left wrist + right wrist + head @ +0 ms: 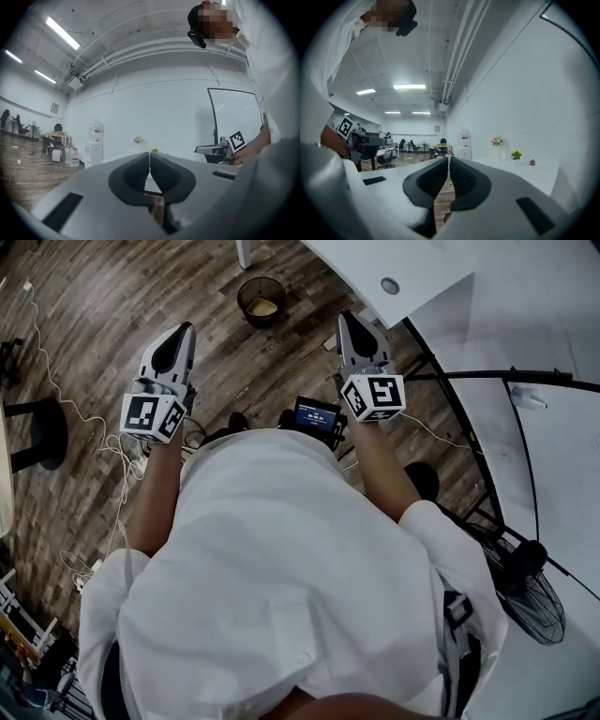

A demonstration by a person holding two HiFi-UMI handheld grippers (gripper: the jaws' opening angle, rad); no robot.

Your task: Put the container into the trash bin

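A round black mesh trash bin (261,300) stands on the wooden floor ahead of me, with a pale tan thing (263,307) lying inside it; I cannot tell for sure that it is the container. My left gripper (184,330) is held level to the left of the bin, jaws shut with nothing between them. My right gripper (346,318) is held level to the bin's right, also shut and empty. In the left gripper view the pads (149,161) meet, and in the right gripper view the fingertips (448,161) touch.
A white table (412,268) reaches in at the upper right. A floor fan (530,587) stands at the lower right. Cables (103,442) trail over the floor on the left. A small screen device (317,415) sits at my waist. A water dispenser (95,140) stands by the far wall.
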